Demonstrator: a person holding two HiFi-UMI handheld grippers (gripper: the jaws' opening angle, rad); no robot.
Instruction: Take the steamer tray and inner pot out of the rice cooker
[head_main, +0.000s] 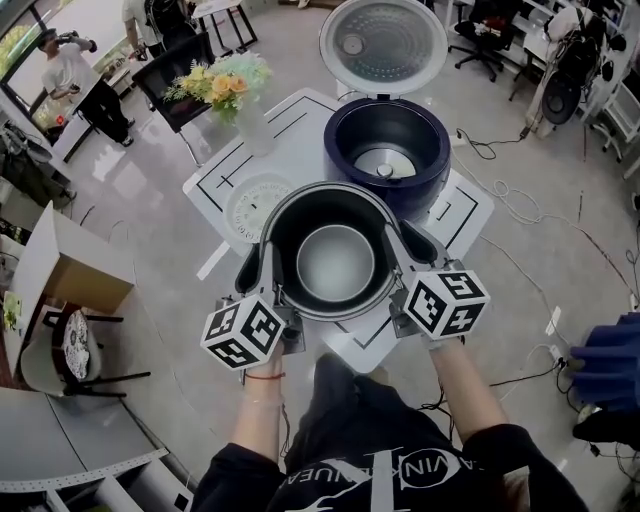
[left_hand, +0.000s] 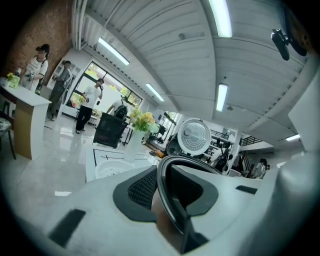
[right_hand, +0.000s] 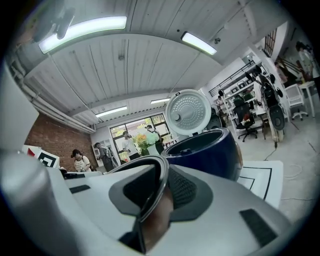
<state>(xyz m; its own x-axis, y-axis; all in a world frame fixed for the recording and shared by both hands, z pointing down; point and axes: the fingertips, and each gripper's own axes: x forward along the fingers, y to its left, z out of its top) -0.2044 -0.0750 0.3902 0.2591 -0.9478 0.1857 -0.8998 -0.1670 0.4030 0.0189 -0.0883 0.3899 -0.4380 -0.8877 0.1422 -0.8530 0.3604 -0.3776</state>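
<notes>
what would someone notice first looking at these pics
The dark pot fills the centre of the head view, its rim pinched on either side by the left gripper and the right gripper. Just behind it the blue rice cooker stands empty on the white table, its round lid thrown open.

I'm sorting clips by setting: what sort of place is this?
Likely an open office or lab workroom, not a kitchen: office chairs, loose cables on the floor, long strip lights overhead.
</notes>
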